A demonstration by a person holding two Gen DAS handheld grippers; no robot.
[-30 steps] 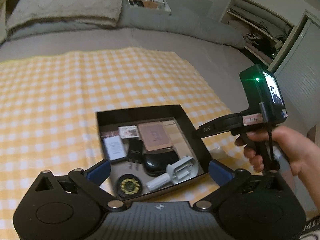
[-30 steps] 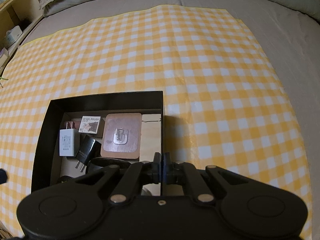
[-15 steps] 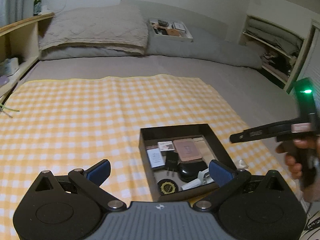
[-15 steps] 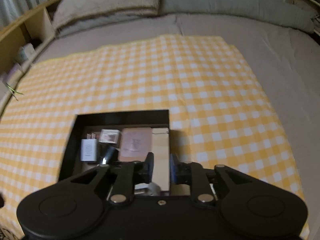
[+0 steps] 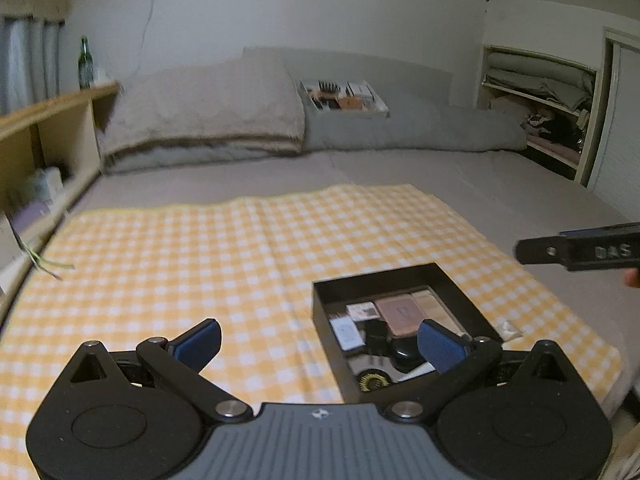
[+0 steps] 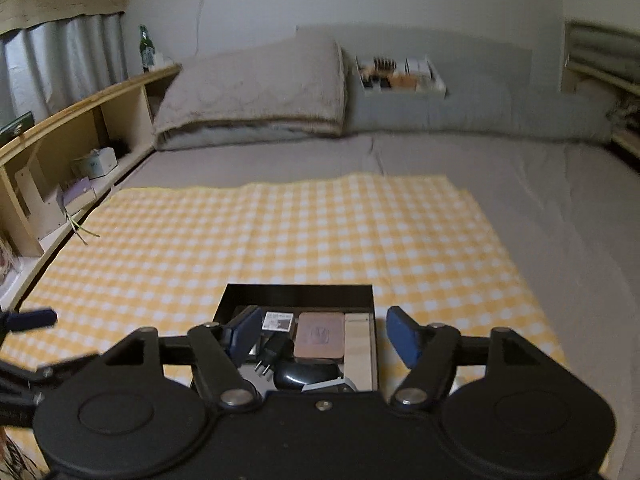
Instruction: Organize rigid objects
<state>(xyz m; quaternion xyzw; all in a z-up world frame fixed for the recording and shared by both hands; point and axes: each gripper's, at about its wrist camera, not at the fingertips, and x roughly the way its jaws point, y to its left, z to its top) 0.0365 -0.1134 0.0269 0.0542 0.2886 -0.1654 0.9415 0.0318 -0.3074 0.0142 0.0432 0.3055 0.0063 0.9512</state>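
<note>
Left tool [image 5: 318, 344]: blue-padded fingers wide apart, holding nothing. Right tool [image 6: 326, 336]: likewise spread, empty, above shallow black square box [image 6: 298, 292] of small rigid items, which sits on yellow-and-white checked cloth [image 6: 280, 232] over grey bed [image 6: 560, 184].

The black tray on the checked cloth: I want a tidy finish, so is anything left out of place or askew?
One thing: a small pale scrap lies on the checked cloth just outside the right wall of the black tray. Too small to identify. The items inside lie packed flat. Both hand-held grippers, left and right, are open and empty.
</note>
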